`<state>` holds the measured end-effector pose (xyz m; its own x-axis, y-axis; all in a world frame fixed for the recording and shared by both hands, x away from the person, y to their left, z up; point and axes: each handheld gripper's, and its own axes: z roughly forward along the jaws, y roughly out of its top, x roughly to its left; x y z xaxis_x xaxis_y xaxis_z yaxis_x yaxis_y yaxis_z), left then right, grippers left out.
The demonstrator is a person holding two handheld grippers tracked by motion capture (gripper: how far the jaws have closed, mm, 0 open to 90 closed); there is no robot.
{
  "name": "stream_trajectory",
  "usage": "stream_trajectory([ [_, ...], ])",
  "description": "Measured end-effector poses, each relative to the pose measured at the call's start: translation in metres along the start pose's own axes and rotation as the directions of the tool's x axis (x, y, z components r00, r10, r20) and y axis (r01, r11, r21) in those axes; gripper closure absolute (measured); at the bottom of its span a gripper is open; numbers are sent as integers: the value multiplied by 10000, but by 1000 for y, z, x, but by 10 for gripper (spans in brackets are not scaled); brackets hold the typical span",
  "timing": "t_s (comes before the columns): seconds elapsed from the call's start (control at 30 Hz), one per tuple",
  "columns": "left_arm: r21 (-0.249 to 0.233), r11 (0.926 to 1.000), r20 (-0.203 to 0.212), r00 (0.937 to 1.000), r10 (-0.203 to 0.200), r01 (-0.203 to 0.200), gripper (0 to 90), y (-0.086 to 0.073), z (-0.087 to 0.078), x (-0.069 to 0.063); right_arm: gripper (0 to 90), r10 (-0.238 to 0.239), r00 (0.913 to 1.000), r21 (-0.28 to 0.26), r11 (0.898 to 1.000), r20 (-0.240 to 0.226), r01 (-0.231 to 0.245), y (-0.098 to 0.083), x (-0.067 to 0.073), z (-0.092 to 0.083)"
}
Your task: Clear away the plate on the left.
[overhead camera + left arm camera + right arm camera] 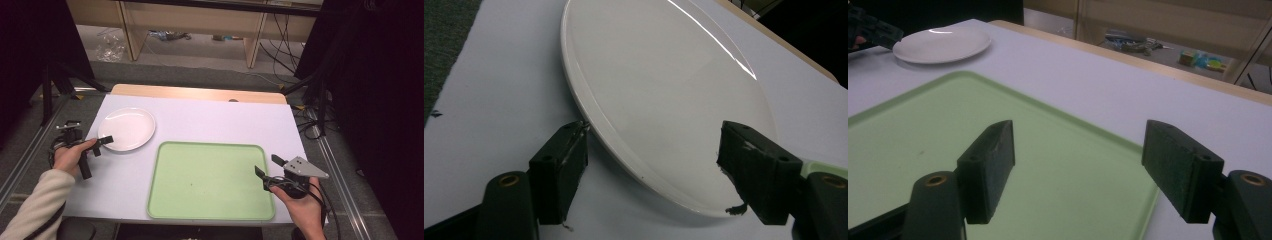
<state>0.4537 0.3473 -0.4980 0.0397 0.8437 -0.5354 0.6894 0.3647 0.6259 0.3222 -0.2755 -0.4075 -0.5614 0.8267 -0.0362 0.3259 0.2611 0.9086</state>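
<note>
1. we see a white plate lying flat at the far left of the white table, just beyond the far-left corner of an empty green tray that sits near and centre.
2. our left gripper has its jaws spread wide across the plate's near-left rim, one jaw beside the edge and one over the dish; it holds nothing, and whether a pad touches the rim we cannot quite tell.
3. our right gripper hovers over the tray's near-right corner, jaws apart and empty.
4. we judge the plate stiff, glossy and likely slippery, breakable if dropped, and not heavy.
5. its thin raised rim looks like the only place to pinch, one jaw under and one over.
</note>
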Motion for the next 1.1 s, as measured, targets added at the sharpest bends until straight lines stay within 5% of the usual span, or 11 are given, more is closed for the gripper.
stream_trajectory([
  [0.5,64,9943,212,9940,-1070,1069,421,4,6,7,304,50,9999,-280,9996,-98,-53,0,1,2],
  [0.97,367,9876,-684,9863,-1499,1526,700,9,6,8,305,-41,10000,-29,10000,-20,41,2,0,-1],
  [1.1,153,9781,-636,9765,-2060,2074,727,9,7,11,304,-3,10000,-112,9999,-5,3,1,0,0],
])
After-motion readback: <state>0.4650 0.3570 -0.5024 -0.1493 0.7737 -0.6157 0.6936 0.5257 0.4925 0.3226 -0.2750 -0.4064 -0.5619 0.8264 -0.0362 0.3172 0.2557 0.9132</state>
